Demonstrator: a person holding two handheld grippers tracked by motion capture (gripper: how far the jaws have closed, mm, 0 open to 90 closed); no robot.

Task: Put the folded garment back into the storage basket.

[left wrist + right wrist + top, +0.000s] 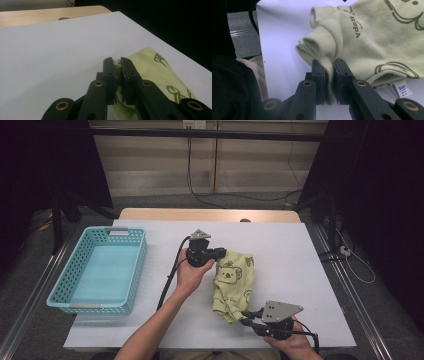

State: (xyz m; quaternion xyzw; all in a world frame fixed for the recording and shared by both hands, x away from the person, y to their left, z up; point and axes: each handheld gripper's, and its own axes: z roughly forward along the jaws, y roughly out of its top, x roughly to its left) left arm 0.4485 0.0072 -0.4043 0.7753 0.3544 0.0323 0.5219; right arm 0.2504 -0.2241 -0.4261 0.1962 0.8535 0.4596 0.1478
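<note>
Pinching the light green garment (233, 285), lying on the white table (290, 255) right of the blue basket (100, 270), with left gripper (220, 253) and right gripper (246, 317) both clamped on cloth.

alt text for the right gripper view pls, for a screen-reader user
The right gripper has its two black jaws shut on a ribbed cuff of a pale green garment with dark printed drawings and lettering, lying crumpled on a white table. A small white label sticks out at the garment's lower edge.
</note>
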